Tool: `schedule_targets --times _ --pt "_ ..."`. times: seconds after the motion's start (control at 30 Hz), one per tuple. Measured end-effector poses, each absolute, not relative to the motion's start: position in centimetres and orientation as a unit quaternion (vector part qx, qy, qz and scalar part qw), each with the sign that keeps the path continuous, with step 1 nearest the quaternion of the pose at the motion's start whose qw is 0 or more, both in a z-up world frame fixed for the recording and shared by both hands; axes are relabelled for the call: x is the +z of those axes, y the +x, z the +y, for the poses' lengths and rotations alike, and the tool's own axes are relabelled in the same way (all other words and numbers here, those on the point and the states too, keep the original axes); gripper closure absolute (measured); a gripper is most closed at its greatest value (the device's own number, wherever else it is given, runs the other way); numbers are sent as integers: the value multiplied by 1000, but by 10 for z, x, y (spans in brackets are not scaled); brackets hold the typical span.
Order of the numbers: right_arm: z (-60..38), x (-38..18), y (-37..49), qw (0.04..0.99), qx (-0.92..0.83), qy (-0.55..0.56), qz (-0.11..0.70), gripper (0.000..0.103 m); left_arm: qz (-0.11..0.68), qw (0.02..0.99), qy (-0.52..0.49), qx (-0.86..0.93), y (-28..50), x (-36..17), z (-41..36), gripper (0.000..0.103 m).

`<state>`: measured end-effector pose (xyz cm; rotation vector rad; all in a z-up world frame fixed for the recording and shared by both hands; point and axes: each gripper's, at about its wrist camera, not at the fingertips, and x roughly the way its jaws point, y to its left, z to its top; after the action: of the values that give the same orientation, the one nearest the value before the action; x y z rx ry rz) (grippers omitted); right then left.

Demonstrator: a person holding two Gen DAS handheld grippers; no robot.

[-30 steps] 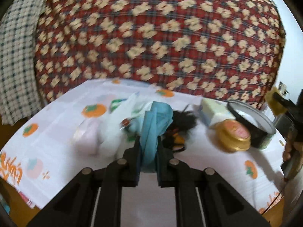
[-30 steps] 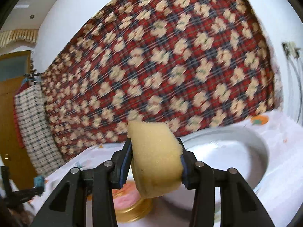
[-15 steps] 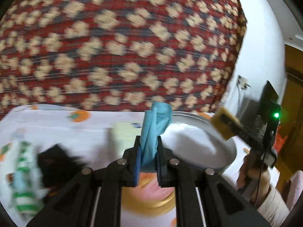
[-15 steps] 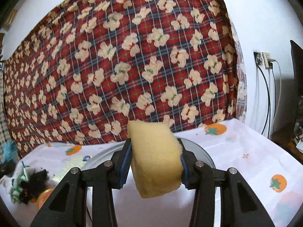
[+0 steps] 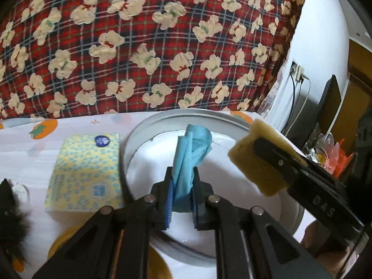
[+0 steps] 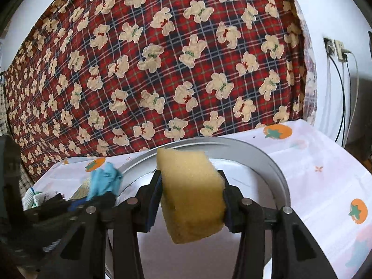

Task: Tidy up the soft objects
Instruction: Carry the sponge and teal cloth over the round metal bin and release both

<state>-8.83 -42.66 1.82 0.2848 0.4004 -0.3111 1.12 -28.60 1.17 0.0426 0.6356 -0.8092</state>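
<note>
Just then both grippers hung over the round metal basin (image 5: pixel 186 114), which stood on the white tablecloth (image 6: pixel 325 162) printed with orange fruit. The left gripper (image 5: pixel 181 197) had its jaws pinched tight on a bunched blue cloth (image 5: pixel 190 158), whose loose end stood up above the fingertips over the basin's white inside. The right gripper (image 6: pixel 189 202) held a yellow sponge (image 6: pixel 190 193) between its pads; its jaws were easing apart, yet the sponge still sat between them, touching both sides and hanging a little below them. Seen from the left gripper's side, that sponge was over the basin's right rim.

Just left of the basin lay a yellow packet (image 5: pixel 86 172) with small blue dots and a round blue label, touching the basin's wall or very nearly. Nearer than the packet, at the basin's lower left, a round yellow lid (image 5: pixel 67 239) showed partly behind the left gripper's frame. Farther left of the basin sat something black and furry (image 5: pixel 11 214), too blurred to name. Behind the basin hung a red plaid blanket (image 6: pixel 162 69) patterned with cream teddy bears, and to the right of it a white wall carried a socket with cables (image 6: pixel 337 51).
</note>
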Motion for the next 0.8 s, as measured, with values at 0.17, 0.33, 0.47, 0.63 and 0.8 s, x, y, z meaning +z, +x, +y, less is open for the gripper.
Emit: schedule_targets --times 0.17,0.33,0.47,0.63,0.8 --pt "-428 14 -85 954 -140 165 208 25 302 873 24 -383 10 5 -294 63" --pt "-433 22 -99 957 -156 183 164 15 244 897 17 -369 -5 16 -282 0" --pt "-440 24 -107 955 -172 199 139 13 214 903 1 -372 -9 26 -273 1" --pt "-443 23 -108 952 -180 206 135 13 194 912 -17 -361 -11 30 -257 1" --pt "-438 26 -114 954 -209 181 113 13 151 930 -12 -334 -23 34 -240 0"
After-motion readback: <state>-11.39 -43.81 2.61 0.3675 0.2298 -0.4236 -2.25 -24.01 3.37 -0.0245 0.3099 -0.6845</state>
